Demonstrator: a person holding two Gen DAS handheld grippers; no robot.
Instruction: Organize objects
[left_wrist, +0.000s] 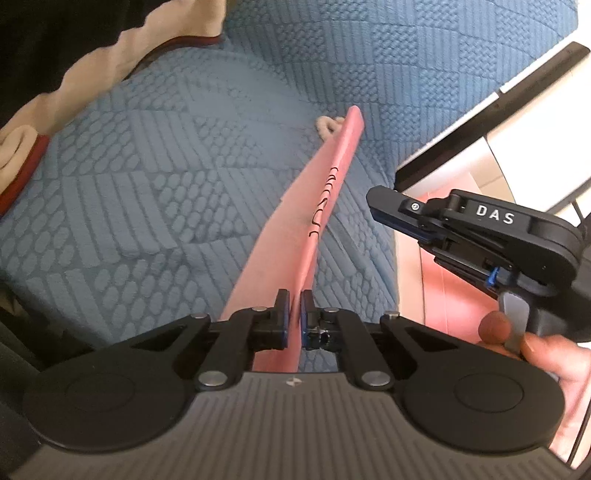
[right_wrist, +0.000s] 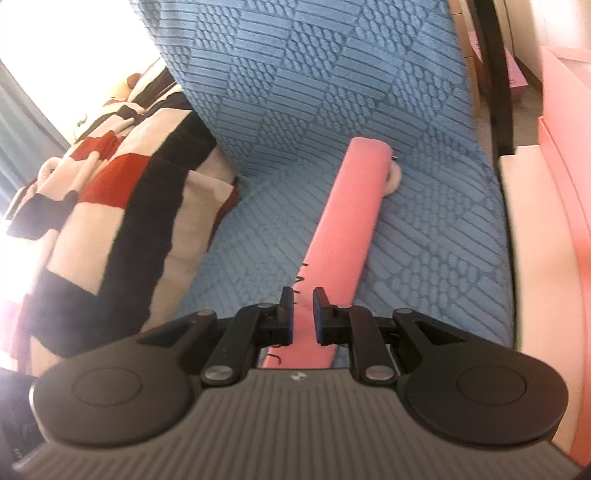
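Observation:
A long flat pink case (left_wrist: 317, 206) with black handwriting lies over the blue quilted cushion (left_wrist: 155, 177). My left gripper (left_wrist: 294, 308) is shut on its near edge and holds it on edge. My right gripper (left_wrist: 384, 206) shows at the right of the left wrist view, off the case. In the right wrist view the pink case (right_wrist: 351, 206) runs away from my right gripper (right_wrist: 303, 306), whose jaws stand narrowly apart over the case's near end; contact cannot be told. A cream loop (right_wrist: 393, 179) pokes out at the far end.
A red, black and cream blanket (right_wrist: 96, 192) lies at the left of the blue seat (right_wrist: 295, 92). A pink box (right_wrist: 565, 155) and a black frame bar (right_wrist: 498, 74) stand at the right. A white and black edge (left_wrist: 491, 107) borders the cushion.

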